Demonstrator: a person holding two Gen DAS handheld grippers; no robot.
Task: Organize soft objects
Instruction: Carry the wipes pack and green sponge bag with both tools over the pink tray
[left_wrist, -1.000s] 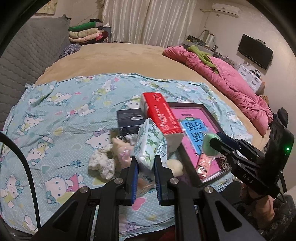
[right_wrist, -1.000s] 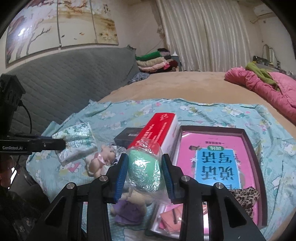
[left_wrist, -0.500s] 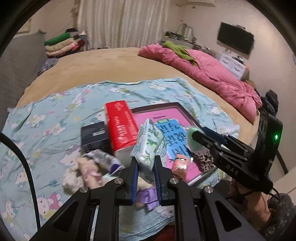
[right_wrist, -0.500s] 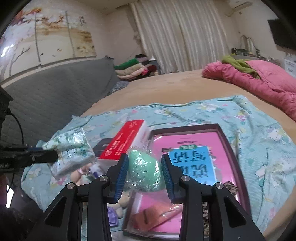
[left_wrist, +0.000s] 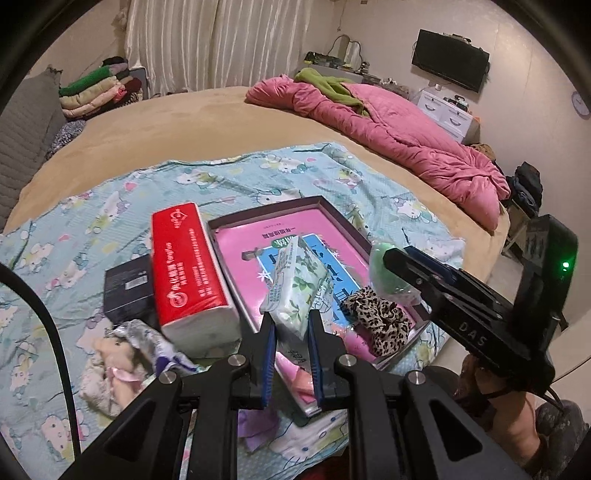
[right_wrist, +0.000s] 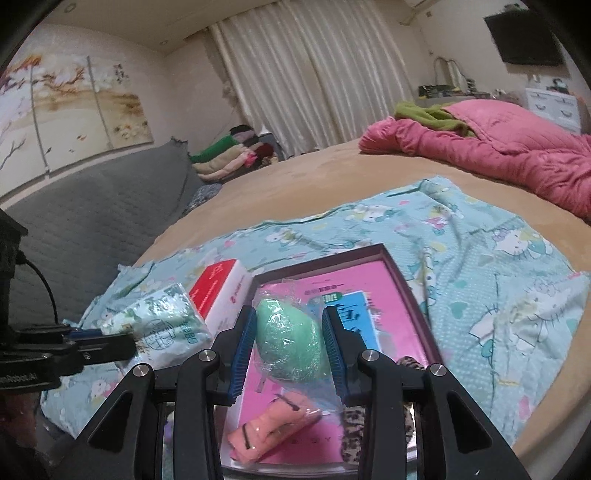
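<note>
My left gripper (left_wrist: 291, 325) is shut on a green-leaf tissue pack (left_wrist: 295, 288) and holds it above the near part of the dark tray (left_wrist: 266, 212) with the pink book in it. The pack also shows in the right wrist view (right_wrist: 162, 325). My right gripper (right_wrist: 290, 332) is shut on a wrapped green sponge (right_wrist: 291, 343) above the same tray (right_wrist: 402, 269); the sponge shows in the left wrist view (left_wrist: 388, 273). A leopard scrunchie (left_wrist: 380, 321) and a pink wrapped item (right_wrist: 269, 432) lie in the tray.
A red tissue box (left_wrist: 184, 266) and a black box (left_wrist: 127, 288) stand left of the tray on the Hello Kitty sheet (left_wrist: 110, 206). Small plush toys (left_wrist: 110, 365) lie at the near left. A pink quilt (left_wrist: 399, 140) lies at the back right.
Both grippers have moved right and forward over the tray, each still holding its object. The plush toys have slid to the left of the left wrist view.
</note>
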